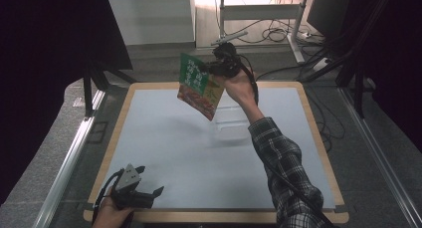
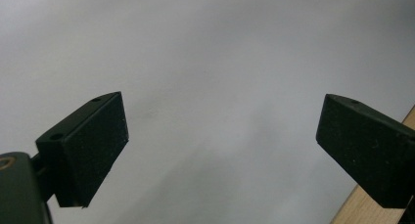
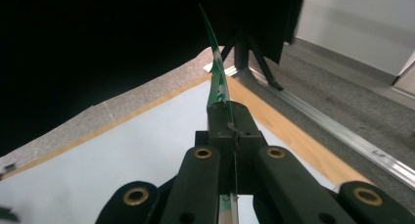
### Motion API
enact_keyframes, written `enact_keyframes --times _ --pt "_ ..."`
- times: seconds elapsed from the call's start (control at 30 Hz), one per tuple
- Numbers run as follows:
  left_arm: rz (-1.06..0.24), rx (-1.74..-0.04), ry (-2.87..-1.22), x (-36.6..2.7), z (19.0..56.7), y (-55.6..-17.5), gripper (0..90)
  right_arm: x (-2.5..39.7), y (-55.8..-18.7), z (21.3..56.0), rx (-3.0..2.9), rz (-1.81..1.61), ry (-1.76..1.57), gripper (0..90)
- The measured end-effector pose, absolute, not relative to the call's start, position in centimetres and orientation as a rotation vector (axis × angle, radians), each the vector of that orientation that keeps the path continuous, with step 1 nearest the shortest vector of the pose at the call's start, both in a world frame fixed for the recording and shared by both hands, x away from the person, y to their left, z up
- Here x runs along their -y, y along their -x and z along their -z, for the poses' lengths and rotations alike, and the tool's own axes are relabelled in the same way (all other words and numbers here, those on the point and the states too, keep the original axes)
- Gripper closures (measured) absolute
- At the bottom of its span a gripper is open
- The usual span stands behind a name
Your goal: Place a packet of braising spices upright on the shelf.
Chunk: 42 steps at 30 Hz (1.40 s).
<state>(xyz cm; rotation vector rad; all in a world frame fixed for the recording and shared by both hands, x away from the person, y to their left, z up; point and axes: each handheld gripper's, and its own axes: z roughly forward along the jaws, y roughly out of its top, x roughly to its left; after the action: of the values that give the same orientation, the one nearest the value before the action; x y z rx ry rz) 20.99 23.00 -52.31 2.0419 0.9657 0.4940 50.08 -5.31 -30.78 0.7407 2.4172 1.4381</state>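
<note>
Right tongs (image 1: 211, 67) gripping packet (image 1: 198, 86) aloft

The high view was fixed above the near edge of the table (image 1: 149, 138), facing forward and down, far enough back to take in all four edges and the floor beyond the far edge. The left gripper view rode low and close over the table's white surface (image 2: 220, 62) near the near left corner, with a strip of wooden edge at lower right. The right gripper view sat raised above the far edge, looking along its jaws toward the table's left edge (image 3: 274, 121). All three views shared the white surface.
</note>
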Motion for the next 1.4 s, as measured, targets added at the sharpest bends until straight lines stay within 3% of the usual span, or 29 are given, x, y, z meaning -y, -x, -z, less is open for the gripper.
enact_keyframes --times 0.6,1.4 --pt "-0.49 -0.961 -2.046 -23.0 52.3 -21.0 5.0 7.7 -54.5 31.1 -2.34 -1.385 -0.822 89.2" --pt "-0.491 -0.966 -2.053 -22.9 52.3 -21.1 4.9 14.3 -53.8 32.2 -2.383 -1.31 -0.952 89.1"
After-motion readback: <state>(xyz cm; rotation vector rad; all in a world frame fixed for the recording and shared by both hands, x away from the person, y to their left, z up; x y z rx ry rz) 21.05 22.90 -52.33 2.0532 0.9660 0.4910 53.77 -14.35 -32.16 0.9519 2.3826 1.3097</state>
